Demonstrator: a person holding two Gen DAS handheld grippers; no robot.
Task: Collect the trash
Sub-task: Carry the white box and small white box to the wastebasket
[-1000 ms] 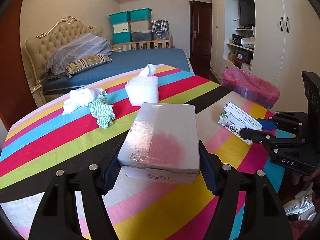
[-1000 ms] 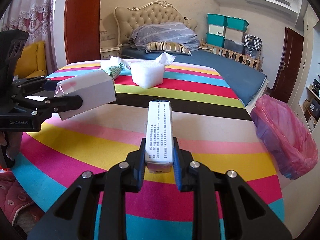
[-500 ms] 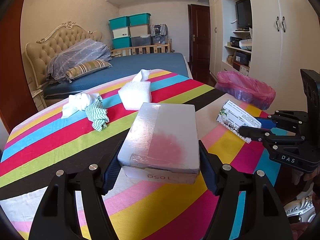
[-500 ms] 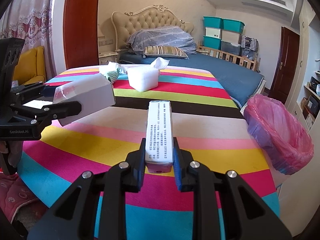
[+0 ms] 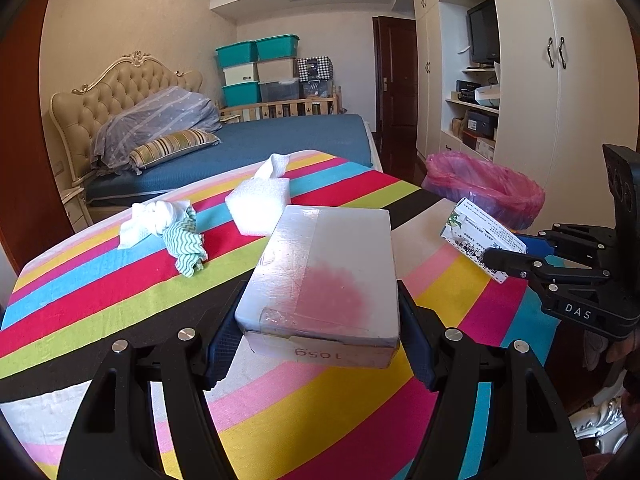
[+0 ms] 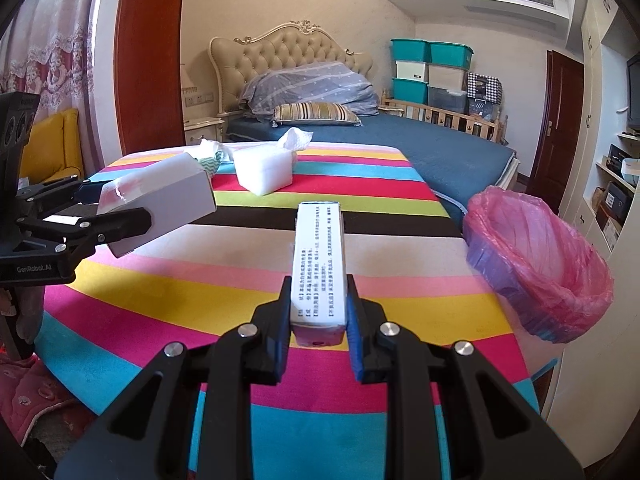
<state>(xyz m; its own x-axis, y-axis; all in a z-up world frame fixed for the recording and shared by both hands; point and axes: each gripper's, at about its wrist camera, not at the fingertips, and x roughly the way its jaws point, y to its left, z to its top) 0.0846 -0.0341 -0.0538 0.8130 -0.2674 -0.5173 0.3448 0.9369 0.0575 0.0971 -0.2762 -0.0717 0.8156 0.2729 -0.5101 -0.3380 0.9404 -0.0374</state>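
My left gripper (image 5: 320, 328) is shut on a taped white cardboard box (image 5: 324, 276) with a pink stain, held above the striped tablecloth (image 5: 100, 292). The same box (image 6: 160, 200) shows at the left of the right wrist view, in the left gripper (image 6: 116, 216). My right gripper (image 6: 319, 312) is shut on a slim white printed carton (image 6: 319, 264); that carton (image 5: 482, 240) and right gripper (image 5: 516, 256) appear at the right of the left wrist view. A bin lined with a pink bag (image 6: 536, 264) (image 5: 484, 188) stands beyond the table's right edge.
On the far part of the table lie a white foam block with a tissue (image 5: 260, 204) (image 6: 264, 168) and crumpled white paper with a green-striped cloth (image 5: 168, 228). A bed (image 5: 256, 144) stands behind the table. White wardrobes (image 5: 560, 80) line the right wall.
Both held items kept their grips. The right gripper drifted slightly, so the pink bin sits a little nearer in view; the table has dropped a little lower in the left view.
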